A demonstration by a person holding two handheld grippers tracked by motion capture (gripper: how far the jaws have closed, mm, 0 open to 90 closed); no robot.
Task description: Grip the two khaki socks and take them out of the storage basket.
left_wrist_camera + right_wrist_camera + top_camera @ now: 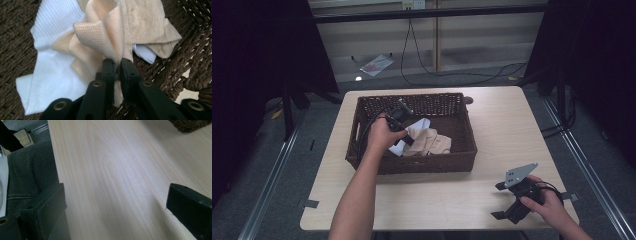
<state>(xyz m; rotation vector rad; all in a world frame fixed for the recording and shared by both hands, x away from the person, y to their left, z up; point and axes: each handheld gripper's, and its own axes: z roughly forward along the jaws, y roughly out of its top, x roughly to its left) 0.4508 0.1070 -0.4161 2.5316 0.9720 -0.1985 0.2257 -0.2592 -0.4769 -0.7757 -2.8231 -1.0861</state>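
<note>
Beige sock (110,32) pinched by a fold between the closed jaws of the left gripper (117,65), inside the wicker basket (464,127), lying over a white sock (53,72). Right gripper (507,197) rests near the table (502,130) front edge, jaws wide, holding nothing.

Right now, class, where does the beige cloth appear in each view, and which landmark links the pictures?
High view: beige cloth lies in the wicker basket, beside the left gripper.
Left gripper view: upper centre, a fold pinched between the jaws.
Right gripper view: not in it.
Shared landmark: the wicker basket, whose corner sits top right in the right gripper view.
</note>
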